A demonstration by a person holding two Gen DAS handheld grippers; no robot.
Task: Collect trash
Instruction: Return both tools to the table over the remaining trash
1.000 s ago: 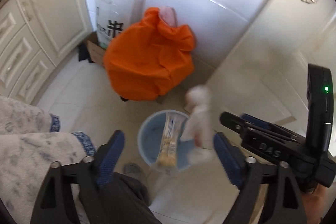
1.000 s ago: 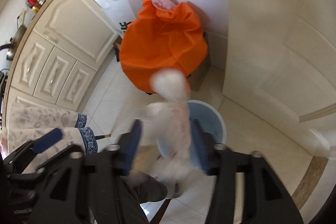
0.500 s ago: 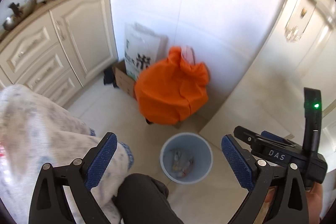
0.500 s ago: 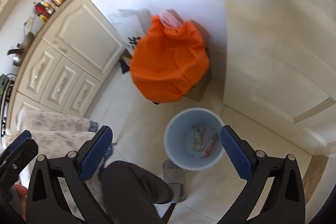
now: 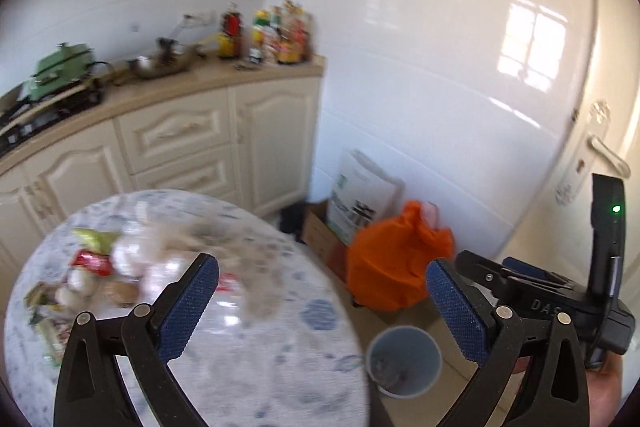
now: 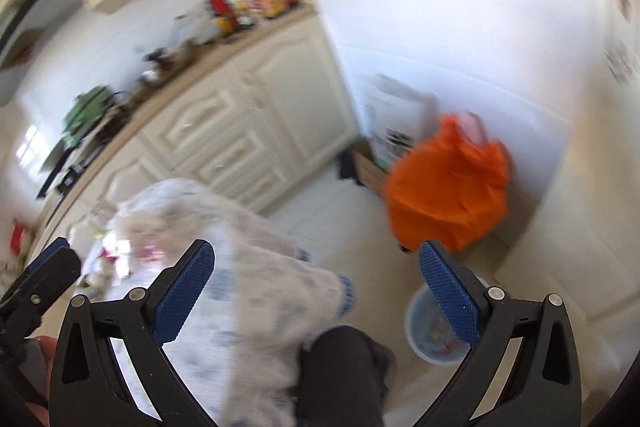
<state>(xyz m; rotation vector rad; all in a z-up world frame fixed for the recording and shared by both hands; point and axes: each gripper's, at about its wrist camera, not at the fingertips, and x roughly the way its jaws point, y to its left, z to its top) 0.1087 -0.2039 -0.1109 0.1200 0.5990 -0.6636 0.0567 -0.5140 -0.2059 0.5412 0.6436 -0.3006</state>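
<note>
left hand-held gripper (image 5: pixel 322 301): opened, empty | right hand-held gripper (image 6: pixel 316 293): released tissue, empty | bin (image 5: pixel 404 361): farther below

A home kitchen is being shown. Cream cabinets (image 5: pixel 208 143) with a beige counter (image 5: pixel 168 83) are being seen along a white tiled wall (image 5: pixel 432 75). Bottles (image 5: pixel 276 35), a pan (image 5: pixel 160 65) and a green pot (image 5: pixel 64 65) are standing on the counter, and a round table (image 5: pixel 248 367) is being covered with a patterned cloth.
</note>
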